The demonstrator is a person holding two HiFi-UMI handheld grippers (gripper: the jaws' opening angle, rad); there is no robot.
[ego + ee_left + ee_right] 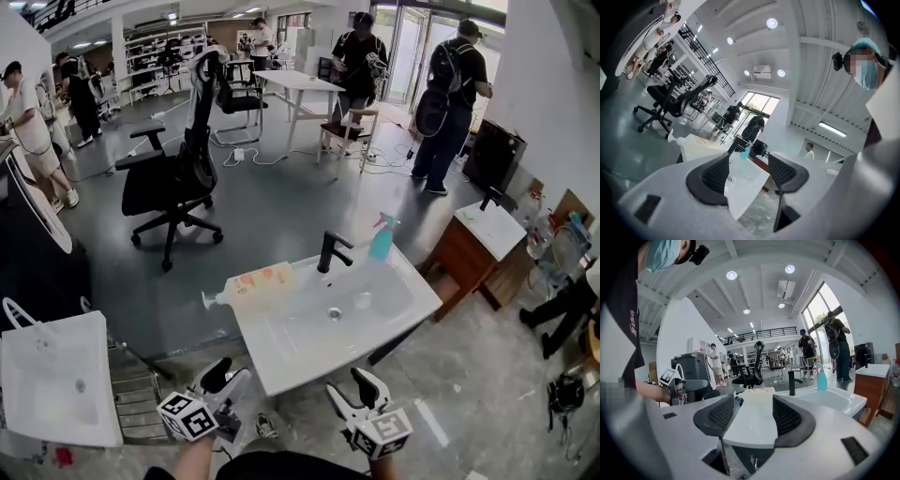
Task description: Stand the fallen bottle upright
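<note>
Not started: the pale, orange-labelled pump bottle (251, 284) lies flat at the far-left corner of the white basin (281, 361); left gripper (228, 378) and right gripper (353, 394) gape empty.

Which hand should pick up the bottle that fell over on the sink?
Left, most likely. The fallen bottle lies on the left back edge of the sink, on the same side as the left tool. The right tool sits farther across. Both tools are open and empty.
</note>
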